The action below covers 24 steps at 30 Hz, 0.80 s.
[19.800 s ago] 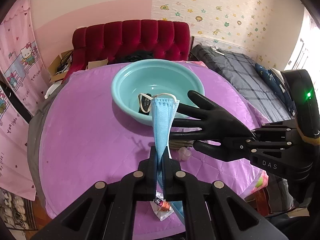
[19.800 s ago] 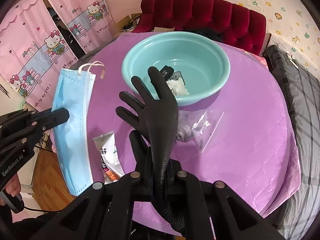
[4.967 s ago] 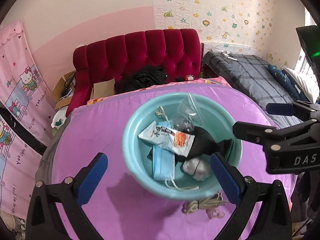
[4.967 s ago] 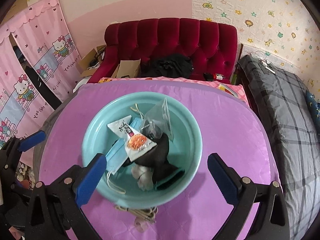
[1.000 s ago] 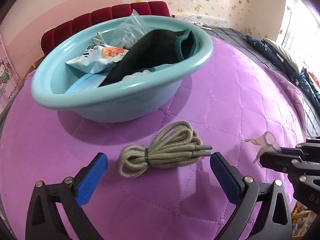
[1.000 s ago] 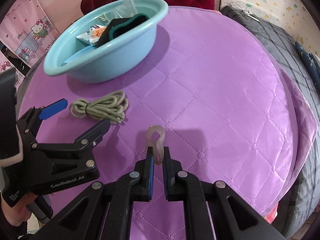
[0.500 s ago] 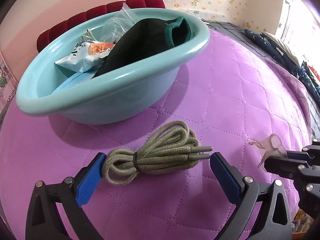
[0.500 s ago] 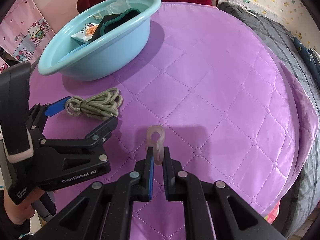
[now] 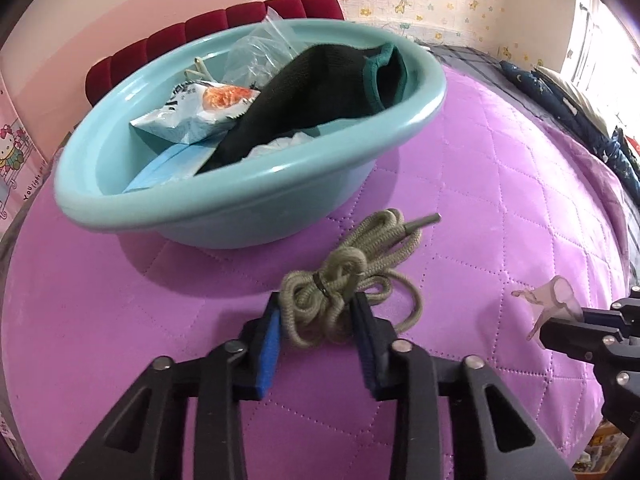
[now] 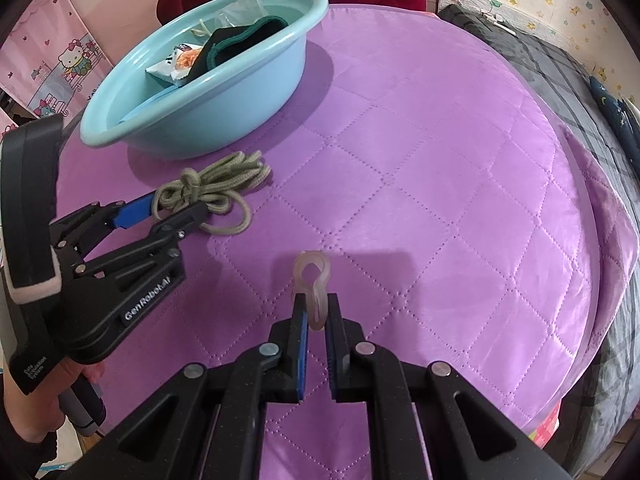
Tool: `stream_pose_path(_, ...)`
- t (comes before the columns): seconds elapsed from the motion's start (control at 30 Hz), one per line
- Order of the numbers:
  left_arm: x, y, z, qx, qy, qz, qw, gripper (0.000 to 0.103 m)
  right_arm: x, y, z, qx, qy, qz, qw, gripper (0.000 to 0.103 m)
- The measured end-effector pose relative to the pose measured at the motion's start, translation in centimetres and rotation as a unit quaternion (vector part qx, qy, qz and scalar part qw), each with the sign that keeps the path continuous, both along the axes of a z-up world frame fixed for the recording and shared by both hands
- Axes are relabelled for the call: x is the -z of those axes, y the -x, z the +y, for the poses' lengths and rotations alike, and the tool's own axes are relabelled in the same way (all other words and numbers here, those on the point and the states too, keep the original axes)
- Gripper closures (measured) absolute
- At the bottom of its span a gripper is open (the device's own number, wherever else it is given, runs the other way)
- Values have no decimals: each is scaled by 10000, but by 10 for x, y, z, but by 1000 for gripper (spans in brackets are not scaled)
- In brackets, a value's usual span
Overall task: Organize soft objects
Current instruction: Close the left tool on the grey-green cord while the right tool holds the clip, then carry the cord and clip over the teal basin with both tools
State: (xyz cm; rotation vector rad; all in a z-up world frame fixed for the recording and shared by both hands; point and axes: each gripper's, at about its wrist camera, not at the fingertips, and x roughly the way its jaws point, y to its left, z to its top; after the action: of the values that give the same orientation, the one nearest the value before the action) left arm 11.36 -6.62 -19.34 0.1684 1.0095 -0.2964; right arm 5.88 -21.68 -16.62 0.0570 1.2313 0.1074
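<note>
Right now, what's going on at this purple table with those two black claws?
A person is tidying soft odds and ends into the teal basin, which already holds a black glove, a snack packet and a blue mask. The left claw has just been closing around the coiled green cord lying beside the basin. The right claw is shut on a small translucent clip above the purple tablecloth.

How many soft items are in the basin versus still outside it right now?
In the light blue plastic basin: 5 visible (black glove, clear plastic bag, white snack packet, blue face mask, white crumpled item)
Outside: 2 (olive cord bundle, translucent pink clip)
Total: 7
</note>
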Motion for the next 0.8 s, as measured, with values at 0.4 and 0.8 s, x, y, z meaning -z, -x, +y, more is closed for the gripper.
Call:
stream_pose_path(0.4,-15,13,3,32,101,-4,9999,88,-5,6,2,-83,19,-82,9999,96)
stream_pose_path(0.8,-41,39,10,-98,56,-111,9999,88,-22,13,5,-357,-30,-216,9991,96)
